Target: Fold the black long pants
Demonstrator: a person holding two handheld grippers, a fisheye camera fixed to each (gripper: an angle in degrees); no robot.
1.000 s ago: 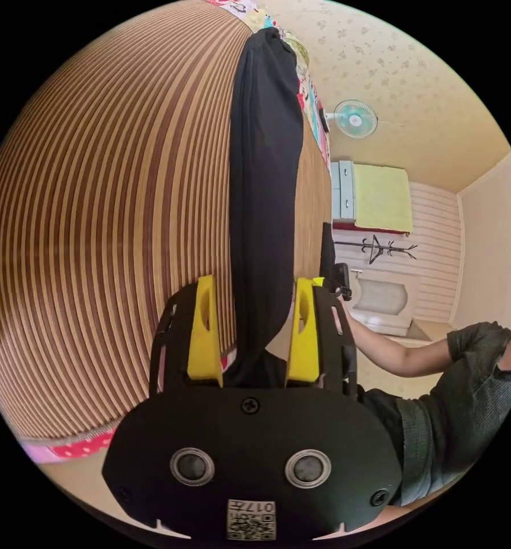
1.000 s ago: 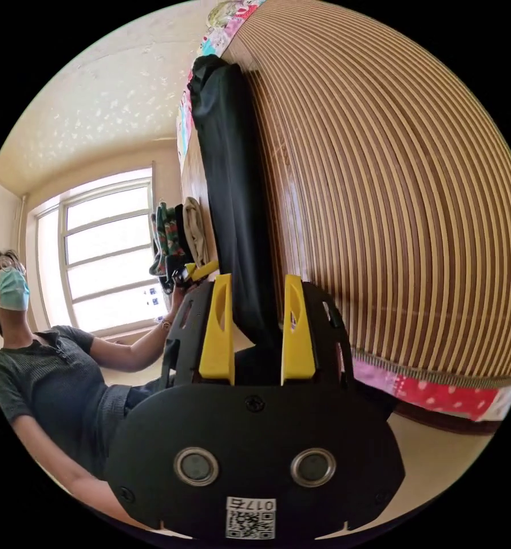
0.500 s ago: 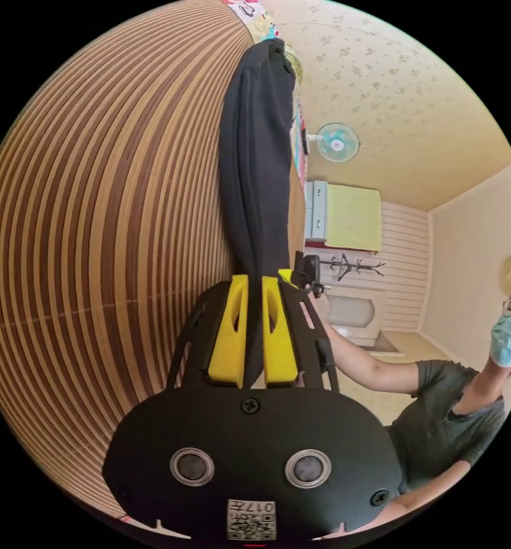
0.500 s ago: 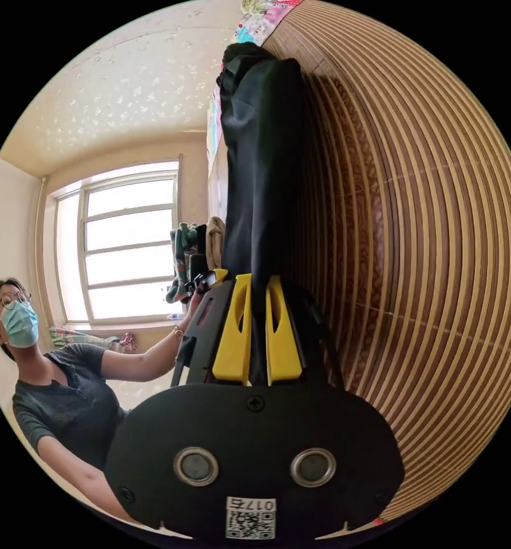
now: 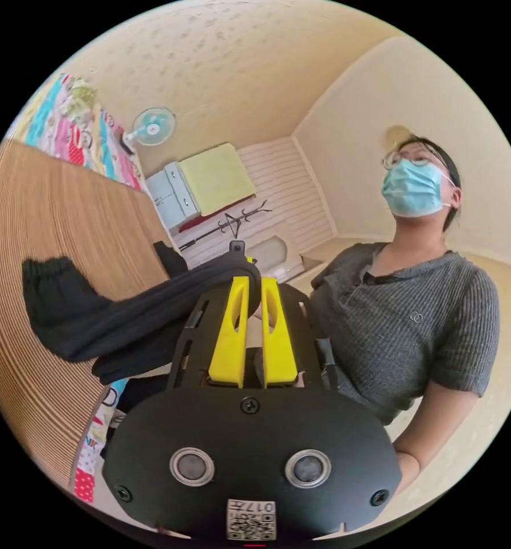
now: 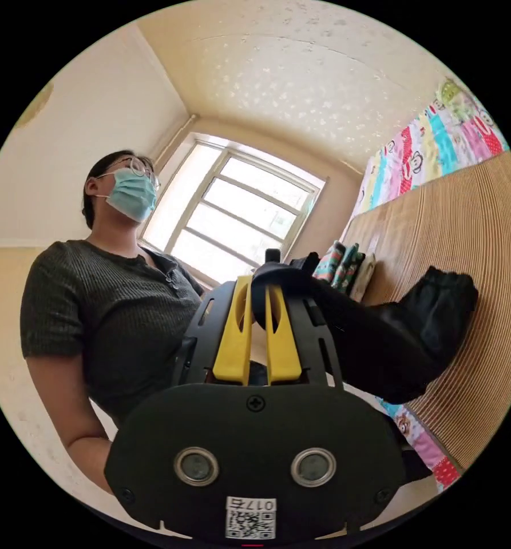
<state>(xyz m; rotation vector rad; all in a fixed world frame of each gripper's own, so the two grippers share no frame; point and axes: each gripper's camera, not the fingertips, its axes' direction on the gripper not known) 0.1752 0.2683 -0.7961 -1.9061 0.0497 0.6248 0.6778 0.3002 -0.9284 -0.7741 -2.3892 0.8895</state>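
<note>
The black long pants (image 5: 95, 320) hang as a long dark band from my left gripper (image 5: 254, 286), whose yellow jaws are shut on the cloth at their tips. The far end of the pants lies on the striped bamboo mat (image 5: 38, 229). In the right gripper view the black long pants (image 6: 392, 337) drape off to the right from my right gripper (image 6: 259, 286), which is shut on a fold of them. Their bunched end rests on the bamboo mat (image 6: 472, 229).
A person in a grey top (image 5: 404, 320) stands close behind both grippers. A colourful patterned sheet (image 5: 72, 131) edges the mat. A wall fan (image 5: 152, 126), a cabinet (image 5: 209, 183), a window (image 6: 238, 217) and folded clothes (image 6: 347, 269) are in the background.
Both grippers closed on the pants' near end, then lifted it off the mat and tilted upward. The views now face the person and ceiling, with the pants draped sideways.
</note>
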